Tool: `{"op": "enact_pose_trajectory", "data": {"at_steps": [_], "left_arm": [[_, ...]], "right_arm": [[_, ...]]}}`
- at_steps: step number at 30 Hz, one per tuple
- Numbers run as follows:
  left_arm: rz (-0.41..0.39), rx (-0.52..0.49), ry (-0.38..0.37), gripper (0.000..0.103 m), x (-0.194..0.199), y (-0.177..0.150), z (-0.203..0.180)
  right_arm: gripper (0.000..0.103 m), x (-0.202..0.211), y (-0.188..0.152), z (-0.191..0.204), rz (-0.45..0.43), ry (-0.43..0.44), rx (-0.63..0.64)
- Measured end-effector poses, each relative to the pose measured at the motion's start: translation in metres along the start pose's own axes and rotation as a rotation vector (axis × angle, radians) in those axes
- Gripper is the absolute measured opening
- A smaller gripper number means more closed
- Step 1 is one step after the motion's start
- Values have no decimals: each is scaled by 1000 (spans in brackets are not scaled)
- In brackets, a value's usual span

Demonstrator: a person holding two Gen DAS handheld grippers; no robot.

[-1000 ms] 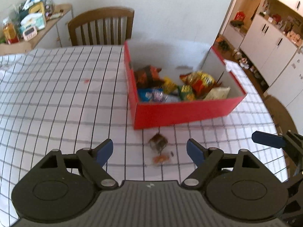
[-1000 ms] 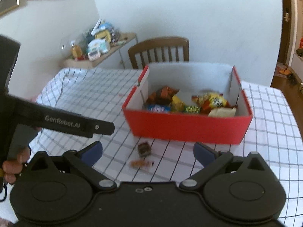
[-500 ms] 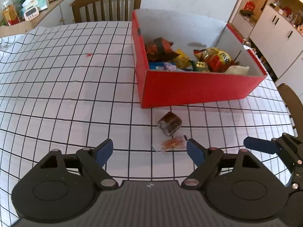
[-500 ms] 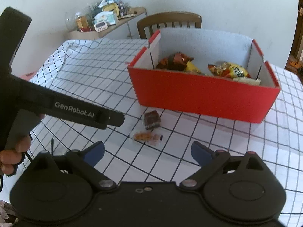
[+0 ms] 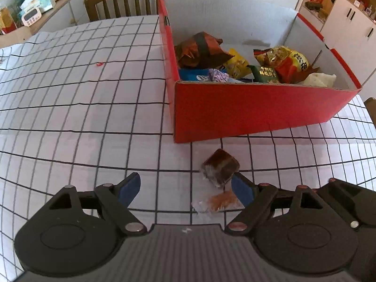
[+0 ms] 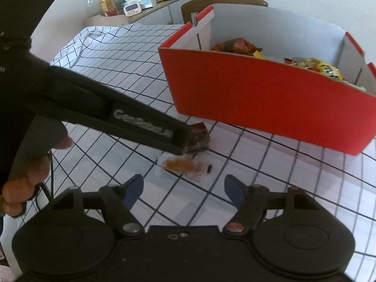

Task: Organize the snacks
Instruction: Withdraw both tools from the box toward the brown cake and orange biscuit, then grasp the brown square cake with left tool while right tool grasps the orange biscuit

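Moved: I have brought both grippers down toward the table; the red box (image 5: pixel 258 110) and the two loose snacks now loom larger than a second ago.
Left gripper (image 5: pixel 185 190): my fingers stand spread wide, pinching nothing; the right blue pad sits just beside the brown snack.
Right gripper (image 6: pixel 183 189): its jaws have just been closing but remain apart, with only cloth between them.
Brown snack (image 5: pixel 221 169): a dark wrapped cube on the checked tablecloth (image 5: pixel 70 117), near the box's front wall.
Orange snack (image 6: pixel 185 165): a flat clear packet, just beside the cube, ahead of my right fingertips.
Box contents: several packets piled inside.
Hand (image 6: pixel 21 181): I see it gripping the left gripper's handle.
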State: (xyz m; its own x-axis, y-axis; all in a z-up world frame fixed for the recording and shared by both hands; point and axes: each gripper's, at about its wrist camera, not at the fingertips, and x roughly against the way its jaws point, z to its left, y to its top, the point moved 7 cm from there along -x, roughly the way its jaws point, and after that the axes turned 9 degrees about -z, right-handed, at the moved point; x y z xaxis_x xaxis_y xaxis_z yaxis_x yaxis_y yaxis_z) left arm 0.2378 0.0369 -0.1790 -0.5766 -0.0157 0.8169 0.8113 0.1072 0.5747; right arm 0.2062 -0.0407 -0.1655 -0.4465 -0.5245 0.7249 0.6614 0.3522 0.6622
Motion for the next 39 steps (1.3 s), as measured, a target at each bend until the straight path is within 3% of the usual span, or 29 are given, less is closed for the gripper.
{"op": "enact_pose_trajectory", "data": {"at_steps": [4,9,19,27,39], "left_arm": [[-5,-6,-4,85,-10,2,-4],[-9,-20,-26,76,-19,4,-14],[13,-43,-99,33,-26,-1,-25],[15,24,-113,33,-24,-5,-8],[-26,96,-95,32,12,-15,17]], "right_arm": [[63,-12,0,1,10,8,22],[60,-20,-1,5,10,6,72],[44,-22,-5,14,-17,-25,198],[31,-21,-9,31,-5,-41,251],[30,14,-19,20,-16,-67,118]]}}
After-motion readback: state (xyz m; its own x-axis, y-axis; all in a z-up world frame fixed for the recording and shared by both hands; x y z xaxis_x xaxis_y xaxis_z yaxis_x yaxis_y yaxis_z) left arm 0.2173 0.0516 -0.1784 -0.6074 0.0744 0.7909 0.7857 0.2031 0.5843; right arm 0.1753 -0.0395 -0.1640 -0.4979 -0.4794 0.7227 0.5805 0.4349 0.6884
